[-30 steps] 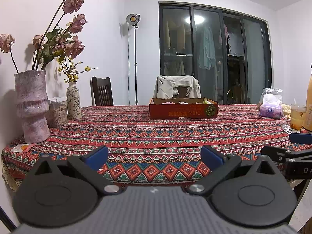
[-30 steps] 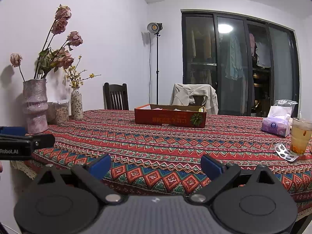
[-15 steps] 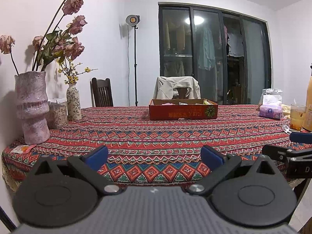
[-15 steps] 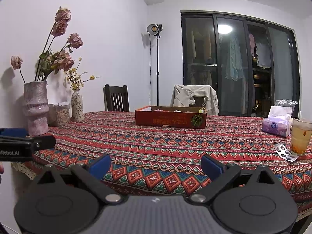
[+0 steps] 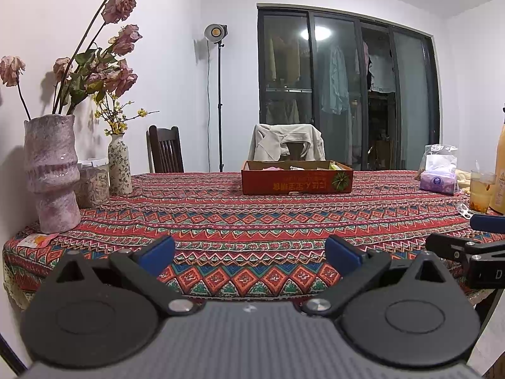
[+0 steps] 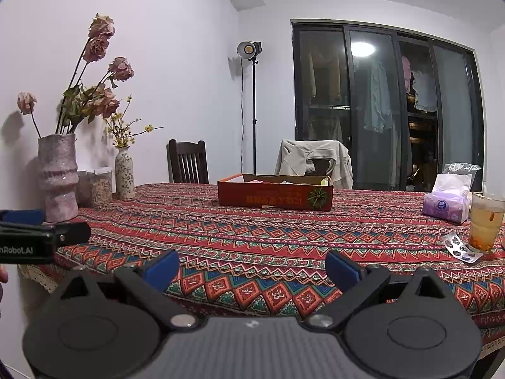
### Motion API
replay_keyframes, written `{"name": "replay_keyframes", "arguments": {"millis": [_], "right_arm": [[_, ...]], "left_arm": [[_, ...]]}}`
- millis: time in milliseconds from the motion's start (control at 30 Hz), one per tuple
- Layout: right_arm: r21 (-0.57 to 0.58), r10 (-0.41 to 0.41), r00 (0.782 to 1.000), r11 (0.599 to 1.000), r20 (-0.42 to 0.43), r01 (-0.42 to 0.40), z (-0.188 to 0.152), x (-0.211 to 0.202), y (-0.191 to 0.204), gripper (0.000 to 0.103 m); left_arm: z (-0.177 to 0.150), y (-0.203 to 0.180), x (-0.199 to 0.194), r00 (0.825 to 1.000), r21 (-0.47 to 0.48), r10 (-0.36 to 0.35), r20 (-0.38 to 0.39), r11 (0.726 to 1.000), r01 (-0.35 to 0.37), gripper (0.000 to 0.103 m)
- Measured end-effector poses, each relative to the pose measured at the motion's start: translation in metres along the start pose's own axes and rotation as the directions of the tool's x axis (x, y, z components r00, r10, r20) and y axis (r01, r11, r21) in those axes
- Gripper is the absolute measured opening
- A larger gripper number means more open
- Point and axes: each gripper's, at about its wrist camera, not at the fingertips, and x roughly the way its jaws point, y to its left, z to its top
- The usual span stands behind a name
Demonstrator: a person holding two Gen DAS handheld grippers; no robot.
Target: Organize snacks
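A low red cardboard box with snack packets inside stands at the far middle of the patterned tablecloth; it also shows in the right wrist view. A small pink-and-orange packet lies at the table's near left corner by the big vase. My left gripper is open and empty, held off the near table edge. My right gripper is open and empty, beside it to the right. Each gripper's side shows in the other's view.
A large pink vase with dried roses, a jar and a small vase stand along the left wall. A tissue pack, a glass of drink and a pill blister are at the right. Chairs stand behind the table.
Both grippers have lowered very slightly; the table scene sits a little higher in the right wrist view. Nothing was taken hold of or let go.
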Motion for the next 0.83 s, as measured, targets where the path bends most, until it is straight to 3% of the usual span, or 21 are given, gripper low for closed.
{"name": "replay_keyframes", "arguments": {"millis": [833], "right_arm": [[0.002,0.0,1.0,1.0,0.001,0.0,-0.0003,-0.0007,-0.0015,0.1]], "left_arm": [[-0.0014,0.0002,-0.0003,1.0,0.002,-0.006,0.0,1.0,0.006,0.103]]}}
